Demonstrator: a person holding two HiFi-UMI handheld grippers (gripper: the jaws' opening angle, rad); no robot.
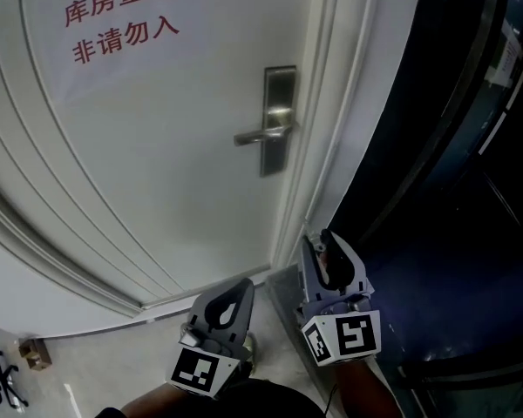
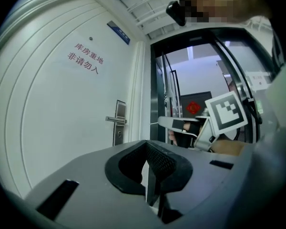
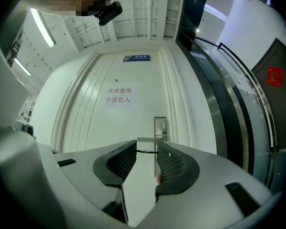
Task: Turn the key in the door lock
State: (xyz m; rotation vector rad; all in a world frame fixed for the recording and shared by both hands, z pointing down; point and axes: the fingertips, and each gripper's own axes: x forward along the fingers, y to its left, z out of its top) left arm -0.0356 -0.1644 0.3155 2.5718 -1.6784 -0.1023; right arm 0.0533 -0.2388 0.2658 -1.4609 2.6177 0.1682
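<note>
- The right gripper (image 1: 322, 252) aims at the door lock (image 1: 279, 120), well short of it. Its jaws pinch a thin dark strip, probably the key (image 3: 146, 151), ready for insertion.
- The left gripper (image 1: 235, 301) hangs low, jaws closed on nothing, out of the way.

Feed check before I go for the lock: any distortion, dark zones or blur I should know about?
Head view: door evenly lit, lock plate sharp, right side almost black. Left gripper view: heavy fisheye bows the door edges, plate small but legible. Right gripper view: same bowing, bright ceiling light strip, lever showing just above the right tool tips.
</note>
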